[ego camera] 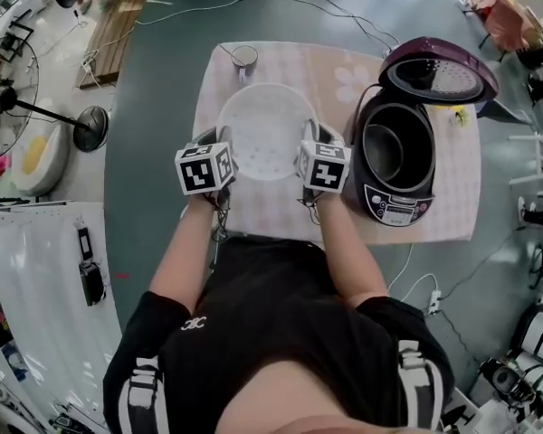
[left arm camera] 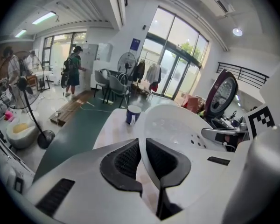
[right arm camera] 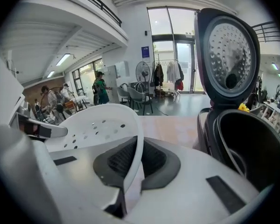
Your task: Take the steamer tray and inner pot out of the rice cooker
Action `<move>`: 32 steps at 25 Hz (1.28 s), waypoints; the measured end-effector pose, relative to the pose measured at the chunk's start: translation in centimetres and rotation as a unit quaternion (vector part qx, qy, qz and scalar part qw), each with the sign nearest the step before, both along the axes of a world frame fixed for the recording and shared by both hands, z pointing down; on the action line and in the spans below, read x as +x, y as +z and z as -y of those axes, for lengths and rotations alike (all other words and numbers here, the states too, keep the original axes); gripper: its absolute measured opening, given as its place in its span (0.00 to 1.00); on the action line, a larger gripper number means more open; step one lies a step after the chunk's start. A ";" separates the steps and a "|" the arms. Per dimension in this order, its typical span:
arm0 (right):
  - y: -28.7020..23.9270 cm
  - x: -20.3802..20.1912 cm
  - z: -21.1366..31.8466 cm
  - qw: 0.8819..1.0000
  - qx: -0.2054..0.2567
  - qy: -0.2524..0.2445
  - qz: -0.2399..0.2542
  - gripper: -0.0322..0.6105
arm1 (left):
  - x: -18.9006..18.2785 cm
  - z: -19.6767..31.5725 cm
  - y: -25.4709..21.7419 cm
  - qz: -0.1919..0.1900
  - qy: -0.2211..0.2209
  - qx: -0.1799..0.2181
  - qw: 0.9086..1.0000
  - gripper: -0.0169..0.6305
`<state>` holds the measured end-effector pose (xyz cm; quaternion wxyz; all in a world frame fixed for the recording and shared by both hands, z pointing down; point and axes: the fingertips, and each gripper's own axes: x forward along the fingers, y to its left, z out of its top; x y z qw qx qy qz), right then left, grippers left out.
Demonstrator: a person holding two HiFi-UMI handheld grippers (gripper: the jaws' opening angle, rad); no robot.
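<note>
The white perforated steamer tray [ego camera: 267,132] hangs over the table's left half, held by both grippers at its near rim. My left gripper [ego camera: 215,152] is shut on the tray's left rim [left arm camera: 147,139], the thin white edge pinched between its black pads. My right gripper [ego camera: 315,152] is shut on the right rim [right arm camera: 136,148] in the same way. The dark purple rice cooker [ego camera: 400,165] stands at the right with its lid [ego camera: 439,78] swung up. The dark inner pot [ego camera: 391,150] sits inside the cooker [right arm camera: 245,143].
A small cup [ego camera: 244,59] stands at the table's far left edge [left arm camera: 133,114]. The table [ego camera: 452,179] has a pale patterned cloth. A standing fan [ego camera: 36,111] is on the floor at the left. Cables [ego camera: 416,287] run across the floor by the near right corner.
</note>
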<state>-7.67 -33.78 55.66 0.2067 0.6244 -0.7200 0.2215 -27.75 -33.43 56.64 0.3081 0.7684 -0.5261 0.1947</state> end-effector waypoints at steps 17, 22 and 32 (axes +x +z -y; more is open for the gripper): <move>12.0 3.6 2.7 0.994 -0.038 0.096 0.018 0.07 | 4.1 6.5 11.9 0.008 0.131 -0.049 0.990 0.08; 14.9 4.2 3.1 0.993 -0.048 0.110 0.022 0.07 | 4.7 7.3 14.4 0.013 0.135 -0.058 0.989 0.08; 17.7 4.6 3.8 0.991 -0.062 0.118 0.023 0.09 | 5.1 8.0 17.4 0.030 0.138 -0.069 0.988 0.08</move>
